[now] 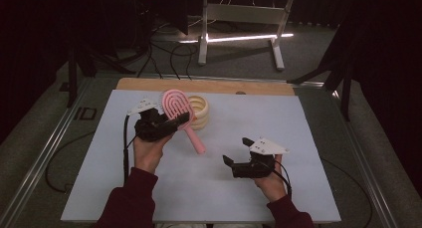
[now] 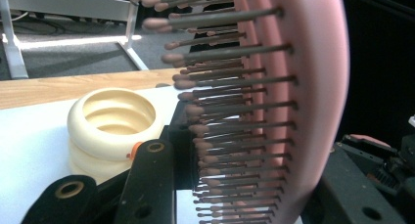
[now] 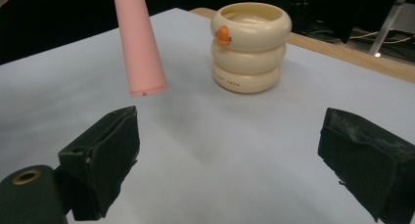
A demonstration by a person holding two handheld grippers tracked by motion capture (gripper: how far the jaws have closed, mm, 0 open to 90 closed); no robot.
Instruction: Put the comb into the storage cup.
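Here the pink hairbrush (image 1: 179, 111) was off the table, pinched at its head between the jaws of the left gripper (image 1: 171, 122). In the high view its oval head stood up and away from the person, while the handle slanted down toward the middle of the white mat (image 1: 298, 138), its tip hanging free above the surface. In the left gripper view the brush head (image 2: 313, 87) ran up the frame on edge, its rows of dark bristles (image 2: 230, 106) pointing left across the gap, with one black jaw pressed in among them and the other against the smooth pink back.

Just behind the brush stood a cream ringed holder (image 1: 200, 111), upright on the mat near the wooden strip (image 1: 149, 83) at the table's far edge. The right gripper view showed it as three stacked rings (image 3: 248, 45) with a small orange mark on the top one, open at the top, and the brush handle's blunt end (image 3: 139, 53) hanging to its left, apart from it.

The right gripper (image 1: 236, 151) lay nearer the person, well apart from the brush, its jaws spread wide with only bare mat between them. Dark red sleeves (image 1: 130, 200) covered both forearms.
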